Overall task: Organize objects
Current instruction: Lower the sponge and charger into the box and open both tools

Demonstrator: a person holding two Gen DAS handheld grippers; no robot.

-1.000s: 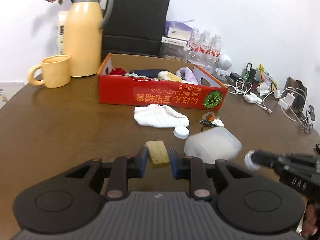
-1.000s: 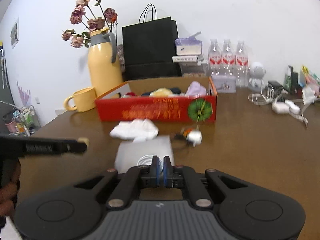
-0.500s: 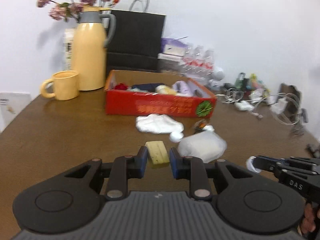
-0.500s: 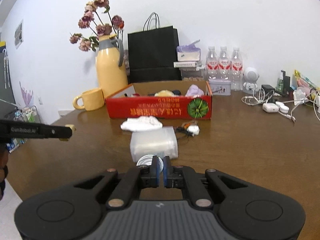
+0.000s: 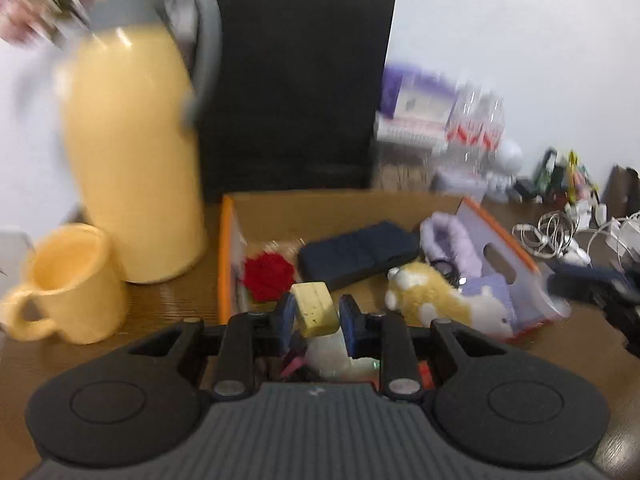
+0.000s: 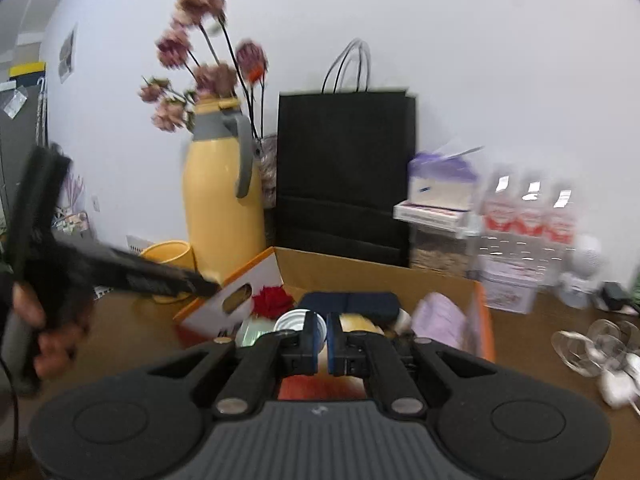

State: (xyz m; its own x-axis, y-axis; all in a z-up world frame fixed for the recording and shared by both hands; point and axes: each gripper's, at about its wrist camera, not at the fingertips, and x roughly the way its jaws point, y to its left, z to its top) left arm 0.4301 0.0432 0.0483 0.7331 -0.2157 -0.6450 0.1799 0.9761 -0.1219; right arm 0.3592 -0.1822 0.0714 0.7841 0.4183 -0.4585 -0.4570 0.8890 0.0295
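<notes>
I hold my left gripper (image 5: 316,318) clamped on a small yellow rectangular sponge block (image 5: 315,312), and my right gripper (image 6: 323,336) pinched together on the rim of a round white plastic lid (image 6: 298,322). A second ago both grippers worked low over bare brown table, with the red-sided cardboard box (image 5: 344,208) well ahead of them; now both stand over its near edge, and its contents fill the space directly beyond my fingertips. Ahead of the left gripper lie a red crocheted flower (image 5: 267,278), a dark navy fabric pouch (image 5: 360,252), a yellow-and-white plush toy (image 5: 436,302) and a lilac fuzzy slipper (image 5: 452,242). Past the box stand a tall yellow thermos jug (image 5: 132,160) with a yellow mug (image 5: 66,284) off to the left, and a black paper bag (image 5: 296,88) behind. In the right wrist view the left gripper crosses in from the left, held by a hand (image 6: 48,344), its tip at the box's white end flap (image 6: 236,300). Motion blur is heavy, so fine contact is not confirmed. Finding: both carried items have been brought from the table to the box. I judge carriage nearly complete and release into the box the outstanding step; neither item is yet deposited.
</notes>
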